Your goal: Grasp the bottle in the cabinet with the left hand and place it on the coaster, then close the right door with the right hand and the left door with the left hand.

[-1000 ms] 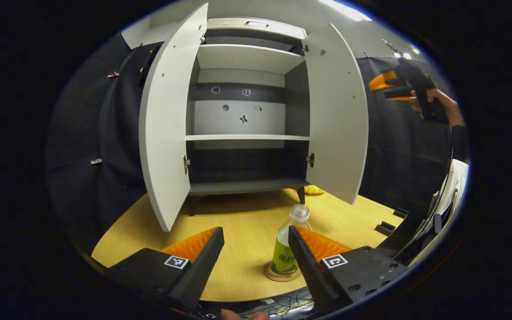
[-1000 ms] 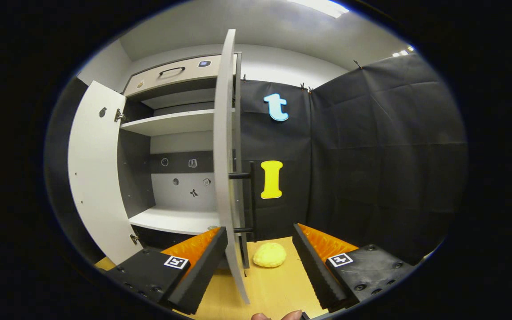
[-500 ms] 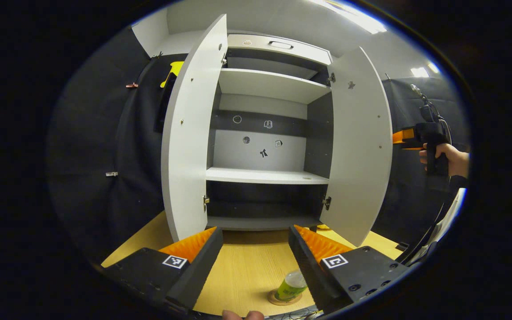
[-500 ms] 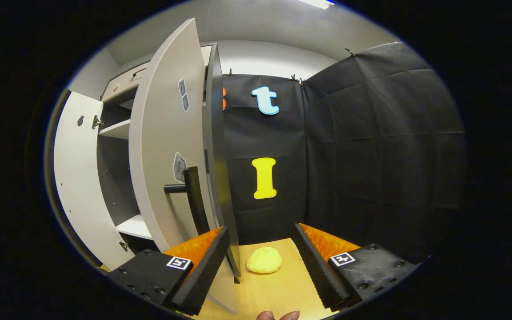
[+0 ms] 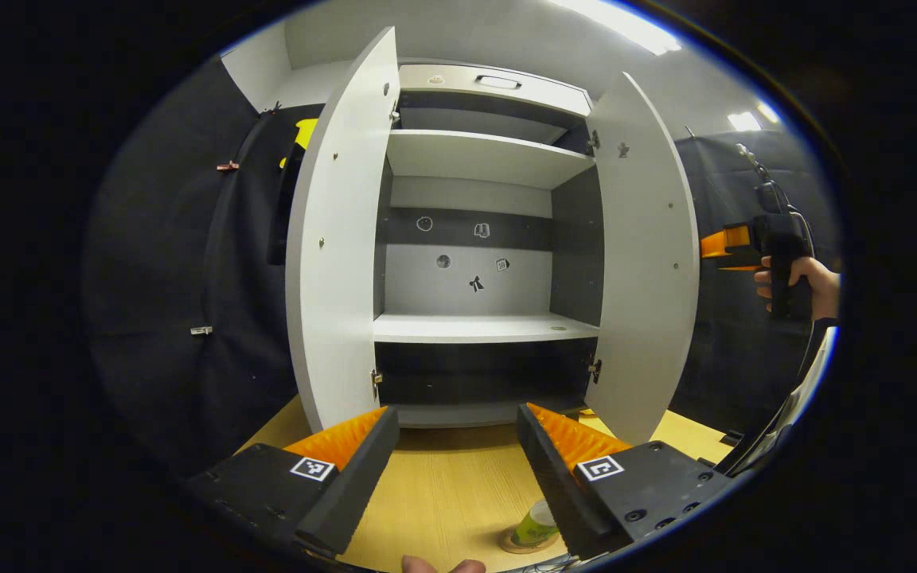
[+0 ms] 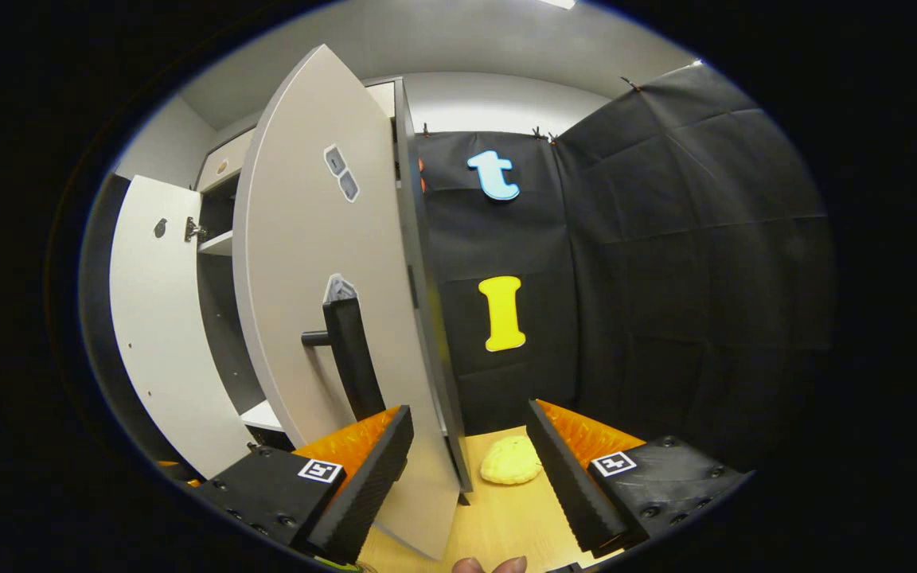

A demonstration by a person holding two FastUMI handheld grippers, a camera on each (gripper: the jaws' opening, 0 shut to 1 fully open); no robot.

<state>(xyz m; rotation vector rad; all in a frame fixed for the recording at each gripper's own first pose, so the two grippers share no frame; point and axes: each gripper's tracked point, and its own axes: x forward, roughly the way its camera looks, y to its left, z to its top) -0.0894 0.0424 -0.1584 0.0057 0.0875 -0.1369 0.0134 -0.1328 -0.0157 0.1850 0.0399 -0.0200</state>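
The green-labelled bottle stands on the round coaster at the bottom of the left gripper view, half hidden behind a finger. My left gripper is open above the table, facing the open cabinet. The left door and right door both stand open. In the right gripper view, my right gripper is open, close behind the right door with its black handle. The right gripper and its hand appear beyond that door in the left gripper view.
A yellow soft object lies on the wooden table beside the cabinet's right side. Black cloth walls close in on the right. The cabinet shelves are bare.
The left gripper has drawn up and away from the bottle, which slid to the view's bottom edge. The right gripper has moved round to the outer face of the right door, which has swung inward somewhat.
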